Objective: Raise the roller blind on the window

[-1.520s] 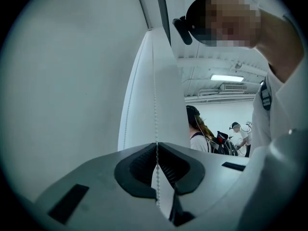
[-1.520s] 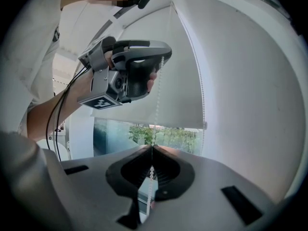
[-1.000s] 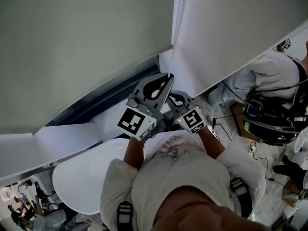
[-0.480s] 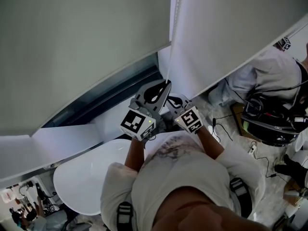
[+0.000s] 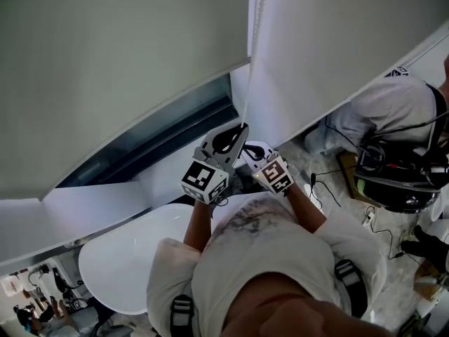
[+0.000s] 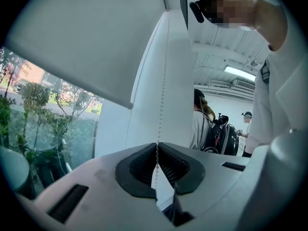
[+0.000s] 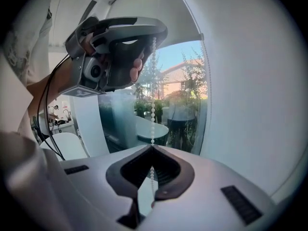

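Since a second ago, both grippers are sitting lower and nearer the wearer, and the strip of glass is showing wider.
- Left gripper: jaws are pressing together on the bead chain.
- Right gripper: jaws are pinching the same chain, at 4 o'clock of the left one.
- Bench: white, round, lying at 7 o'clock.
- Roller blind: hanging at 10 o'clock, its hem crossing the window.
- Second blind: hanging at 1 o'clock.

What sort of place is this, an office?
Likely an office or workroom: a big window with roller blinds, a white round table, and a strip light on the ceiling.
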